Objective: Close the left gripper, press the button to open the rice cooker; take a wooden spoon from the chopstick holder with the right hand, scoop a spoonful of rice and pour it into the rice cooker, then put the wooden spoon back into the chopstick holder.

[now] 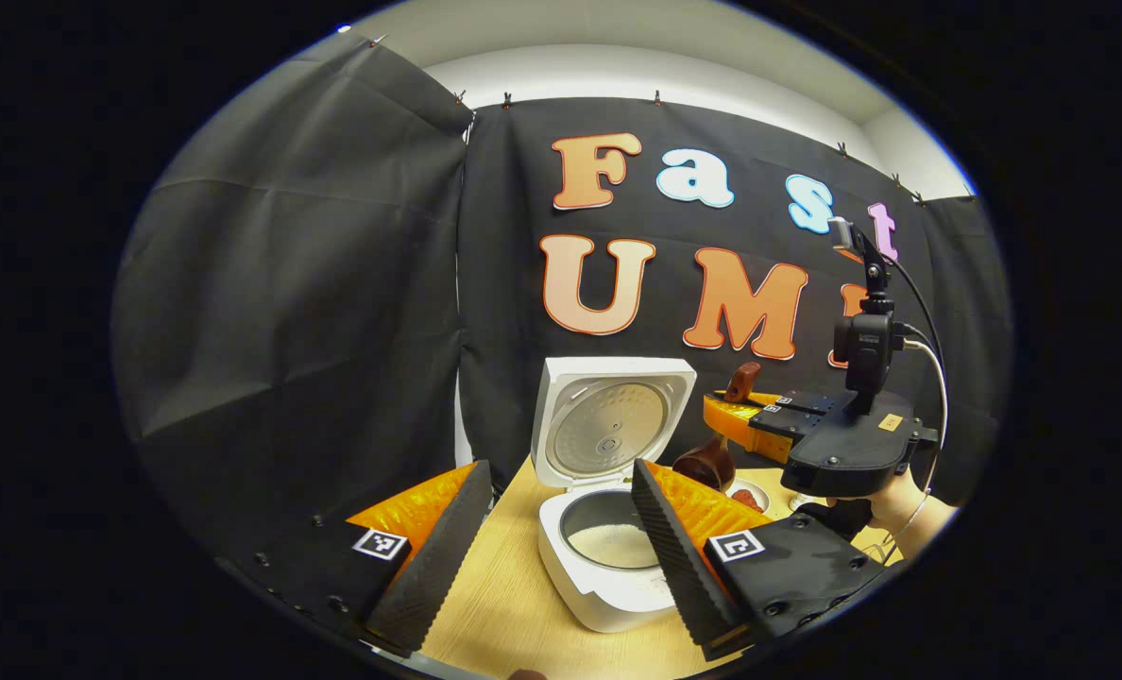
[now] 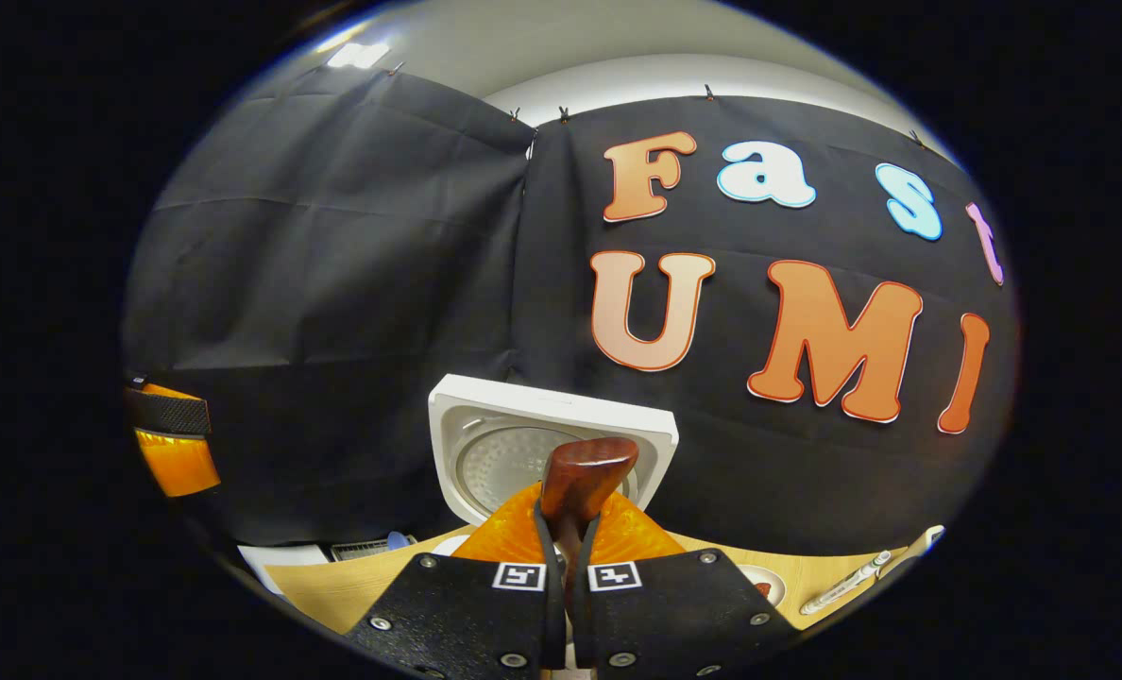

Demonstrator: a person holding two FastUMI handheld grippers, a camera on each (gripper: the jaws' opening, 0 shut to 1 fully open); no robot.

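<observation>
Rice cooker (image 1: pixel 608 529): one, white, rounded-square body, sitting on the pale wood-grain tabletop (image 1: pixel 504 604). Lid (image 1: pixel 610 430) is open, standing upright behind the pot, with a round ribbed metal inner plate. Inner pot is dark, with a layer of white rice (image 1: pixel 618 543) in the bottom.

Left gripper (image 1: pixel 561 557): jaws released and set wide apart, ridged wedge-shaped fingers (image 1: pixel 433 557) either side of the cooker in the left gripper view, touching nothing.

Right gripper (image 2: pixel 566 557): jaws clenched on the wooden spoon (image 2: pixel 580 491), one spoon, glossy dark reddish-brown, its handle end poking up between the fingers. In the left gripper view the spoon bowl (image 1: pixel 705 463) hangs below that gripper, to the right of the cooker and above the tabletop.

One small white dish (image 1: pixel 748 493) with something red in it, probably food, partly hidden. A white pen-like object (image 2: pixel 849 584) lies on the tabletop at the right edge of the right gripper view.
</observation>
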